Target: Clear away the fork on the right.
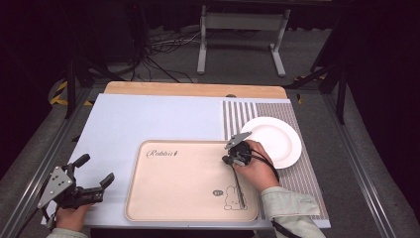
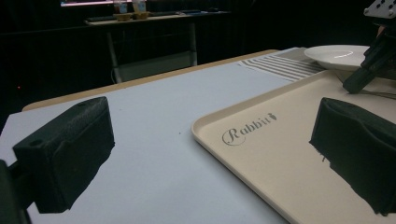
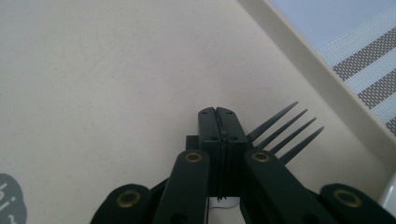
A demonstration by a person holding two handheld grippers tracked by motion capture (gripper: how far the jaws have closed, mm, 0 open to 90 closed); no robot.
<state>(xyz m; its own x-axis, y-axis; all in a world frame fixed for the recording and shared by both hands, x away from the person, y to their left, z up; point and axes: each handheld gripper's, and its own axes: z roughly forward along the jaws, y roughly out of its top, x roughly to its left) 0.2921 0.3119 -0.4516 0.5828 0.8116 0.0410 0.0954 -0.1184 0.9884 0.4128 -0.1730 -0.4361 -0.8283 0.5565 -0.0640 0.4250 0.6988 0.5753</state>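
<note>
Black fork [image 3: 285,133] lying on beige tray [image 1: 163,198], near the white plate [image 1: 275,141]. Right gripper [image 3: 218,116] pinched together, seemingly clamped on the fork's neck, likely to lift it. Left gripper [image 1: 94,176] spread apart, idle beside the tray.
</note>
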